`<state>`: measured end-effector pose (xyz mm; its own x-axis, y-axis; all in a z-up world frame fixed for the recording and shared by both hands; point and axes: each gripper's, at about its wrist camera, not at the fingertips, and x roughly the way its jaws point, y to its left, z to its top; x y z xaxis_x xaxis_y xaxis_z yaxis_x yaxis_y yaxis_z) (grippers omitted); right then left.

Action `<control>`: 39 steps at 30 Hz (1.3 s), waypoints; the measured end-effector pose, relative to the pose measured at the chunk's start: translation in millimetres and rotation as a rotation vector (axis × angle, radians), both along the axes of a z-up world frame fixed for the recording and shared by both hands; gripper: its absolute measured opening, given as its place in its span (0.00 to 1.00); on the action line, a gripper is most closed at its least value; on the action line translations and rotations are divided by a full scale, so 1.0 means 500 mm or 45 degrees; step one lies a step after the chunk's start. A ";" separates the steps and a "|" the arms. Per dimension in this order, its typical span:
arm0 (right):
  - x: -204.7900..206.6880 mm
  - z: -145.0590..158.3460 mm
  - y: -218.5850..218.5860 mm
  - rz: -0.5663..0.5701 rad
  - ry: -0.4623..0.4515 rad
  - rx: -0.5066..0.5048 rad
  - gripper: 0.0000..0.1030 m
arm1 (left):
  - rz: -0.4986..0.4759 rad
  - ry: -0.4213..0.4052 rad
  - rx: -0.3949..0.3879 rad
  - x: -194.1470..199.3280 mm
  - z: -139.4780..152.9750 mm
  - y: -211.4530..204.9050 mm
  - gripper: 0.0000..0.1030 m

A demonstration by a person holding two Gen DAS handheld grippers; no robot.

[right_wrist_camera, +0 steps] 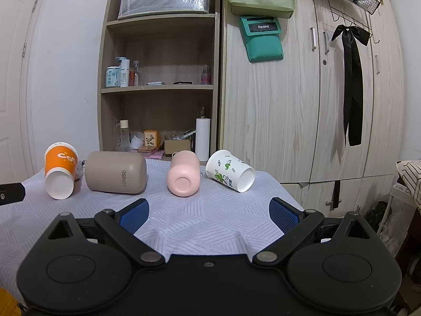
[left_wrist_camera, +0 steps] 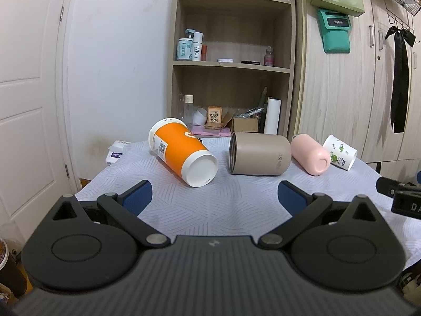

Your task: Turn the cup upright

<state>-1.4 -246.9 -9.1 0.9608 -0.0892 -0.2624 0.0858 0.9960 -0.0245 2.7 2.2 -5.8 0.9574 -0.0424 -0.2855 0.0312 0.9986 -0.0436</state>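
Several cups lie on their sides in a row on the cloth-covered table (left_wrist_camera: 223, 205). From left: an orange paper cup (left_wrist_camera: 181, 152) (right_wrist_camera: 60, 173), a tan MINISO tumbler (left_wrist_camera: 259, 154) (right_wrist_camera: 115, 172), a pink cup (left_wrist_camera: 310, 155) (right_wrist_camera: 183, 176), and a white floral paper cup (left_wrist_camera: 340, 152) (right_wrist_camera: 230, 171). My left gripper (left_wrist_camera: 214, 197) is open and empty, a short way in front of the orange cup and the tumbler. My right gripper (right_wrist_camera: 209, 214) is open and empty, in front of the pink and floral cups. Part of the right gripper shows at the left wrist view's right edge (left_wrist_camera: 400, 192).
A wooden shelf unit (left_wrist_camera: 231, 60) with bottles and boxes stands behind the table. A wardrobe (right_wrist_camera: 302, 105) with a black ribbon and a green pouch is at the right. A white door (left_wrist_camera: 29, 105) is at the left. The table's right edge (right_wrist_camera: 286, 192) drops off beside the floral cup.
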 end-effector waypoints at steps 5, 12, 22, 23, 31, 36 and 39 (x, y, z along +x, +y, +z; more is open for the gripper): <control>0.000 0.001 0.001 -0.006 -0.002 0.002 0.97 | 0.001 0.002 0.001 0.000 0.000 0.001 1.00; 0.003 0.010 0.001 0.011 0.021 0.010 0.97 | 0.012 0.054 0.011 0.012 0.015 -0.004 1.00; 0.062 0.094 -0.017 0.473 0.249 -0.019 0.97 | -0.119 0.368 -0.089 0.116 0.068 -0.011 1.00; 0.069 0.101 -0.016 0.524 0.261 -0.042 0.97 | -0.126 0.397 -0.126 0.130 0.068 -0.008 1.00; 0.176 0.139 0.023 0.851 0.378 -0.230 0.97 | -0.157 0.564 -0.429 0.227 0.048 0.001 1.00; 0.255 0.125 0.065 1.026 0.416 -0.427 0.96 | -0.116 0.626 -0.598 0.282 0.034 0.005 1.00; 0.278 0.121 0.077 1.105 0.384 -0.481 0.96 | -0.102 0.645 -0.656 0.315 0.029 0.008 0.99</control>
<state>137.7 -208.6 51.2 0.6304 0.4855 -0.6057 -0.7316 0.6326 -0.2542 160.3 6.4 8.6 0.7013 -0.3554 -0.6180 -0.0452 0.8430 -0.5360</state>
